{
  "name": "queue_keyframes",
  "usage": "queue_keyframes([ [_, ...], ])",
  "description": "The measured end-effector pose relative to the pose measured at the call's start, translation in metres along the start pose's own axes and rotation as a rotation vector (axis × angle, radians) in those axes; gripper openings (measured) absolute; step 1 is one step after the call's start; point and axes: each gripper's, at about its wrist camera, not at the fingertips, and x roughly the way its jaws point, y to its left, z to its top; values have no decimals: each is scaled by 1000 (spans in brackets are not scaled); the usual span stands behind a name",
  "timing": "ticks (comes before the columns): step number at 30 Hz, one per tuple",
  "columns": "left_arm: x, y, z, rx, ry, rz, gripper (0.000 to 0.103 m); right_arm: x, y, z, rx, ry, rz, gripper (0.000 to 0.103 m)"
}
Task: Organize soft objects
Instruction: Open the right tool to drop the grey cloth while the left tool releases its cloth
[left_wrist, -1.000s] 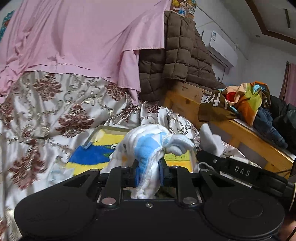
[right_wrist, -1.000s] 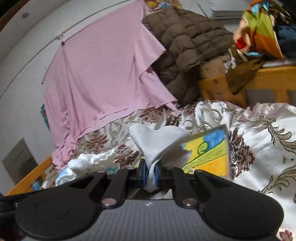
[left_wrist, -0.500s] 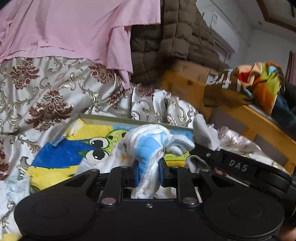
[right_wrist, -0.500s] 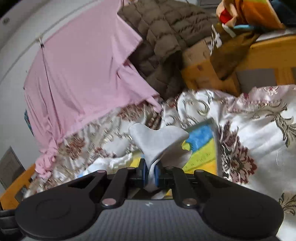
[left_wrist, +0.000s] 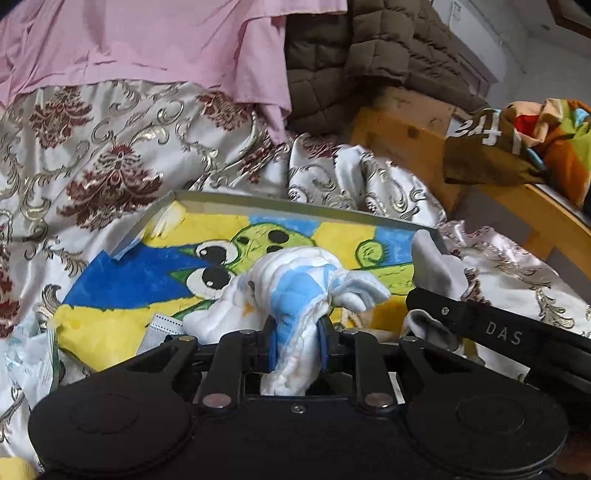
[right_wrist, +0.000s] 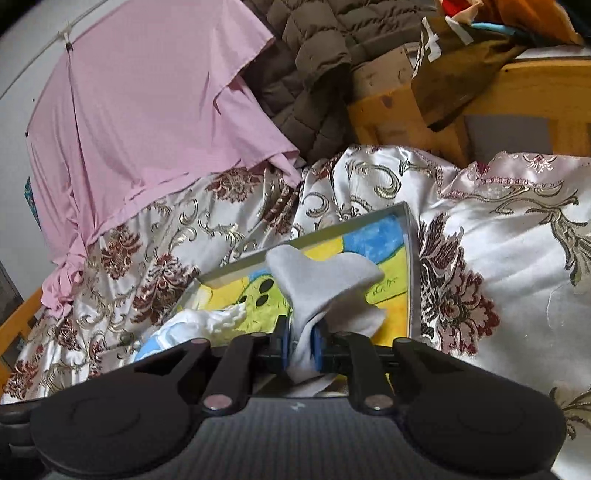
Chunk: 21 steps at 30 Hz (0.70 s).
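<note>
My left gripper (left_wrist: 295, 332) is shut on a bunched white and blue quilted cloth (left_wrist: 295, 284), held low over a shallow grey-rimmed tray (left_wrist: 295, 210) with a yellow, blue and green cartoon picture inside. My right gripper (right_wrist: 301, 339) has a grey cloth (right_wrist: 325, 280) between its blue pads. Its jaws are opening, though the pads still touch the cloth. It hangs over the tray's right part (right_wrist: 410, 258). The grey cloth (left_wrist: 436, 266) also shows at the right of the left wrist view, and the white and blue cloth (right_wrist: 192, 328) at the lower left of the right wrist view.
The tray lies on a satin bedspread (left_wrist: 110, 158) with maroon flowers. Behind it hang a pink sheet (left_wrist: 166, 37) and a brown quilted jacket (left_wrist: 351, 55). A wooden bed frame (left_wrist: 406, 136) with colourful clothes (left_wrist: 554, 140) stands at the right. A face mask (left_wrist: 159, 328) lies at the tray's near left.
Both grippers have come down and closer to the tray with their cloths, so the tray now fills more of each view. The right jaws stand slightly wider around the grey cloth.
</note>
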Motion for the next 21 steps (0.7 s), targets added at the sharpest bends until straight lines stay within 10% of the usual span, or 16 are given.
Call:
queue_keyframes([
  [8,6,-3,-5,3,28,25,26,6,-8,-1,36,36,-21,26],
  [21,-11,-2,-6,-5,-5,43,38,-2,-10,7,41,38,5,68],
])
